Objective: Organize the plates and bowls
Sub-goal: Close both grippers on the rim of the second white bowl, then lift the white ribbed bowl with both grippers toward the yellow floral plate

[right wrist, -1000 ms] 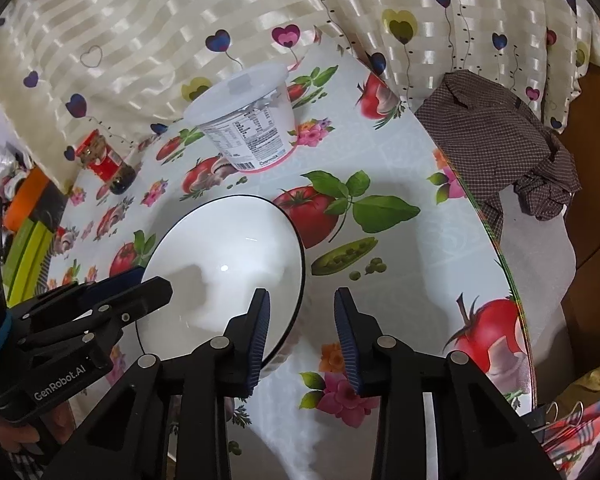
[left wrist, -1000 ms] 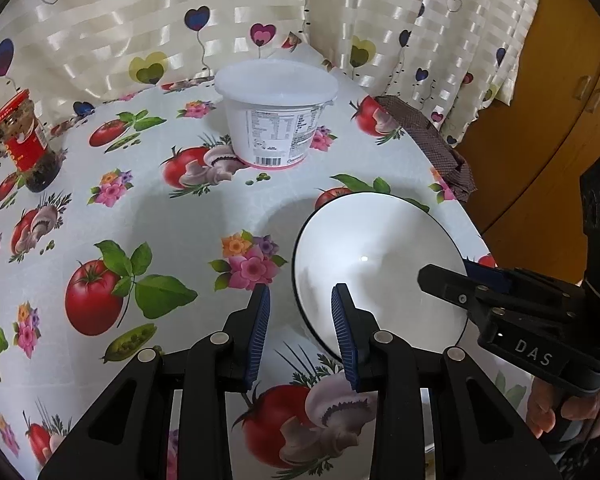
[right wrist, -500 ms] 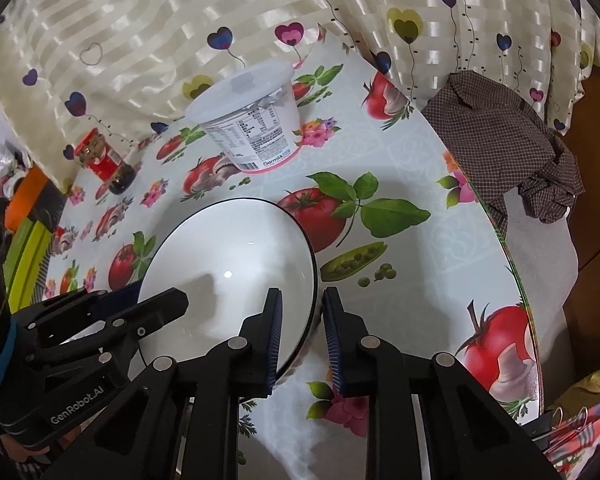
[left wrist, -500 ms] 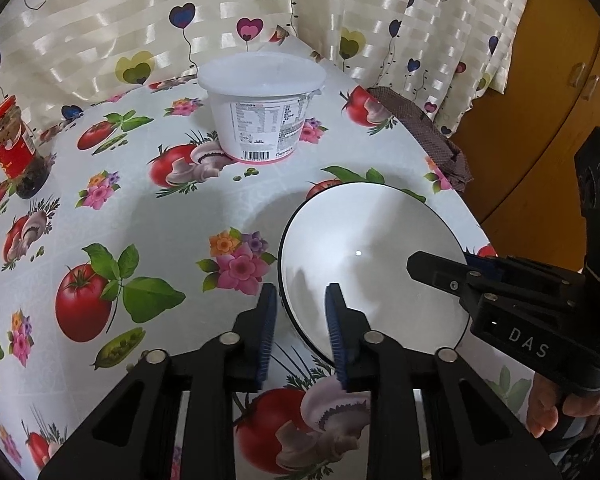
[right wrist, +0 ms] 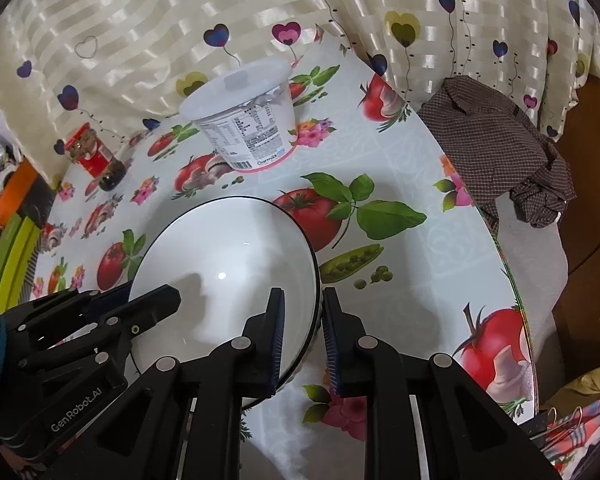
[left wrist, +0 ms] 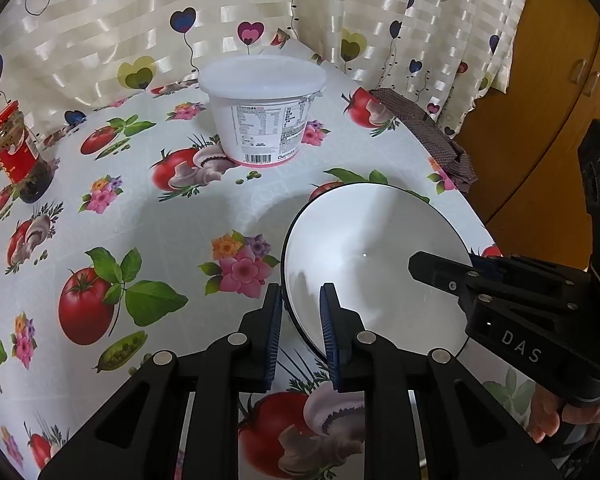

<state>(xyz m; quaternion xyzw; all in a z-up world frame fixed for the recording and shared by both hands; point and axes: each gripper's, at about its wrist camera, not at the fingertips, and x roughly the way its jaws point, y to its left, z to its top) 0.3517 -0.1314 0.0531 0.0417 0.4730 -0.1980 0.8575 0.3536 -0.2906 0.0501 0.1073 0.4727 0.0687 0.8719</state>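
**Ana:** Left hand-held gripper (left wrist: 300, 320) is closing its jaws on the near-left rim of the white bowl (left wrist: 376, 264), one pad inside the wall and one outside, the rim sitting between them.

**Ben:** And the right hand-held gripper (right wrist: 302, 320) is doing the same on the opposite side, pinched down on the black-edged rim with its inner pad against the glossy inside.

**Ana:** The bowl is sitting on the desk (left wrist: 140, 216), on the tomato-print cloth, near the front edge, well apart from the white lidded tub (left wrist: 262, 108) and the red-capped jar (left wrist: 16, 152).

**Ben:** I'm judging it as glazed ceramic: stiff, fairly heavy, slick, and breakable if it's dropped.

**Ana:** So the rim is looking like the only place to take hold. The wall is thin enough for the pads, but the glaze is giving them little bite.

**Ben:** Two grips across from each other are sharing the weight. Keeping it level is mattering here, I'd say, since a tilt could let it slide out.
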